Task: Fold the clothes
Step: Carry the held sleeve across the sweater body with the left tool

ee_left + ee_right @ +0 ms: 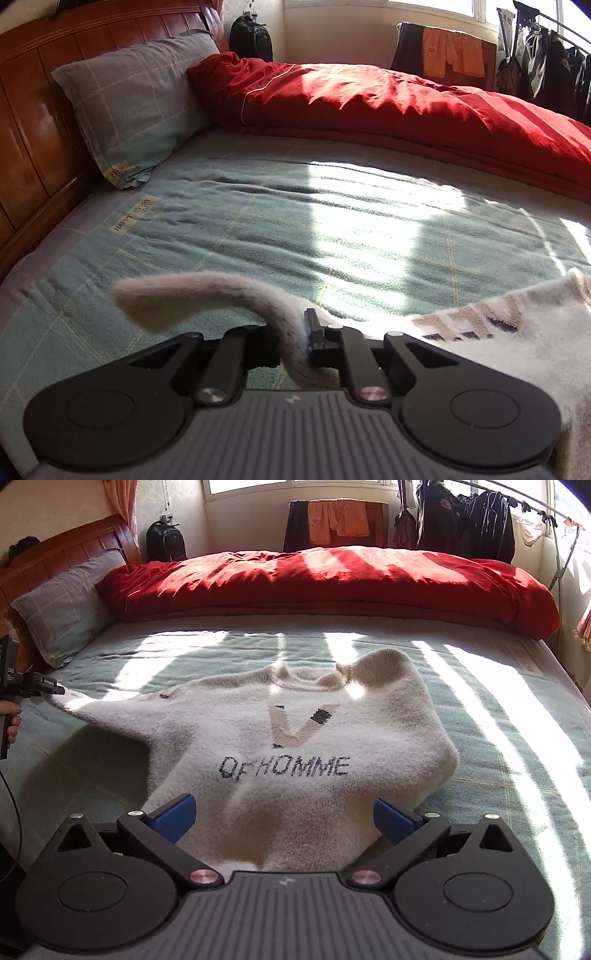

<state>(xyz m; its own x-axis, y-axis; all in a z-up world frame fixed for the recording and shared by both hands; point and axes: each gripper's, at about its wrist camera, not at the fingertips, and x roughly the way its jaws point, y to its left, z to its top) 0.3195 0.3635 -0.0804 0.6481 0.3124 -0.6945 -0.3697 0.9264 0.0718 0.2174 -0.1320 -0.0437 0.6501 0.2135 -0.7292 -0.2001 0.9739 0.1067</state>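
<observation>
Left wrist view: set low behind the left gripper (pixel 295 345), close over the bedsheet (pixel 258 221), facing the pillow (pixel 136 107) and headboard (pixel 33 122). Right wrist view: behind the right gripper (pixel 284 814), slightly higher, facing across the sweater (pixel 295 738) toward the windows. Shared by both: red duvet (pixel 325 583), pillow, sheet, sweater; the left gripper appears at the right view's left edge.

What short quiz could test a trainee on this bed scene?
1. True or false: the left gripper is shut on the sweater sleeve.
2. Are the right gripper fingers open or shut?
3. Which lies at the far side of the bed: A) red quilt, B) blue towel, C) suitcase?

Key: 1 true; 2 open; 3 A.
</observation>
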